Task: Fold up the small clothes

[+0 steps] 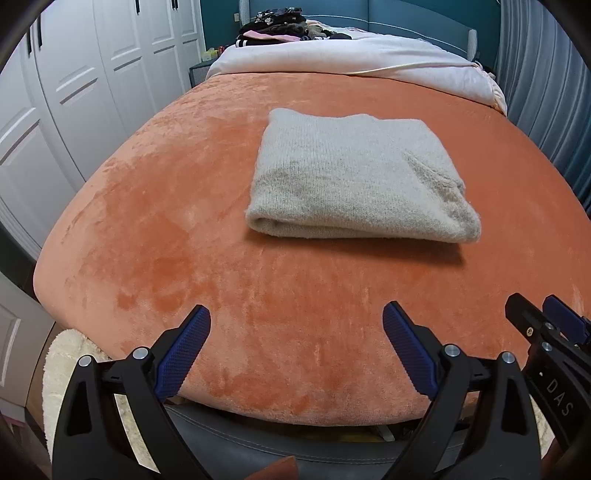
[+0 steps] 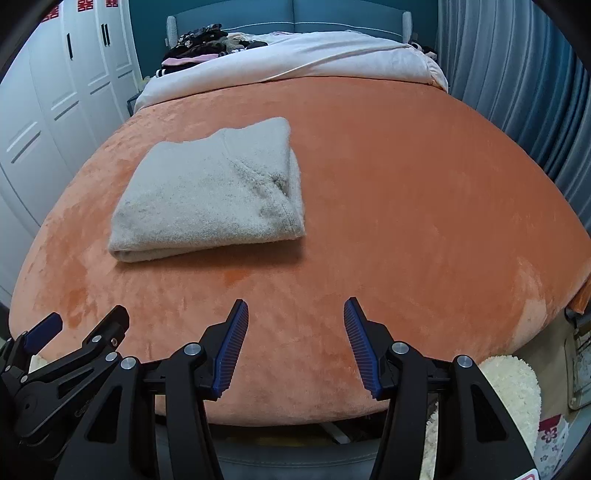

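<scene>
Two grippers, both idle near the front edge of the orange bedspread (image 1: 207,206): left gripper (image 1: 296,318) with jaws spread wide and holding nothing, right gripper (image 2: 296,314) likewise parted and empty. Grey knit garment (image 1: 354,177) lying well ahead of both, flat on the bedspread, already folded into a thick rectangle with a rounded fold toward the cameras and a ribbed edge tucked at its right corner. Judged as the gap between items: fold apparently finished, nothing yet gripped. Dark pile of clothes (image 1: 277,26) near the headboard, beyond a white quilt (image 1: 351,59), well apart from the grippers. Next move probably either setting the folded piece aside or reaching far forward for another garment, with jaws kept parted until contact and closed on a single layer only.
</scene>
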Tool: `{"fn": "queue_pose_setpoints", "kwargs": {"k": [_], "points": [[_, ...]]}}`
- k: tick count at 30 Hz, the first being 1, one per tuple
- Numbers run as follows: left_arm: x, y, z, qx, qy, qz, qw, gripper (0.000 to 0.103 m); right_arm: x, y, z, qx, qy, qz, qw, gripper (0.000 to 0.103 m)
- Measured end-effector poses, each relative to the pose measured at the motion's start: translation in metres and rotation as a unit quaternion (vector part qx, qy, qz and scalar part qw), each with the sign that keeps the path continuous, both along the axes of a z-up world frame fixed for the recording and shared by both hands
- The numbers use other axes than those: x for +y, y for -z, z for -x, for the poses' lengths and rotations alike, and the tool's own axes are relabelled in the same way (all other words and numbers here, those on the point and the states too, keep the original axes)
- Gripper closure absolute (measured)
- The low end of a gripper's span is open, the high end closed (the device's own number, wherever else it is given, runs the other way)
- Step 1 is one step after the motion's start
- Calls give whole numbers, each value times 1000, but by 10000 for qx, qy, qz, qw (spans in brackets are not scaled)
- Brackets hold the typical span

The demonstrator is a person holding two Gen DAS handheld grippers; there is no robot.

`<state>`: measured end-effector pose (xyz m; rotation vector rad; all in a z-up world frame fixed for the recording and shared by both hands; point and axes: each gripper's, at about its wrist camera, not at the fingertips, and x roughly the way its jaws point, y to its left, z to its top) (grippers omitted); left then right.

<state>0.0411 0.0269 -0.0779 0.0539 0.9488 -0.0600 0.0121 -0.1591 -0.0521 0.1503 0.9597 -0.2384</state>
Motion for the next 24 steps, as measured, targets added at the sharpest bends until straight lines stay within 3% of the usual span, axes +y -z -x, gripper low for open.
{"fn": "queue_pose_setpoints", "kwargs": {"k": [24], "points": [[2,12,-7,110,2,-112,9999,11,18,15,-6,148,-103,61,9998,50]]}}
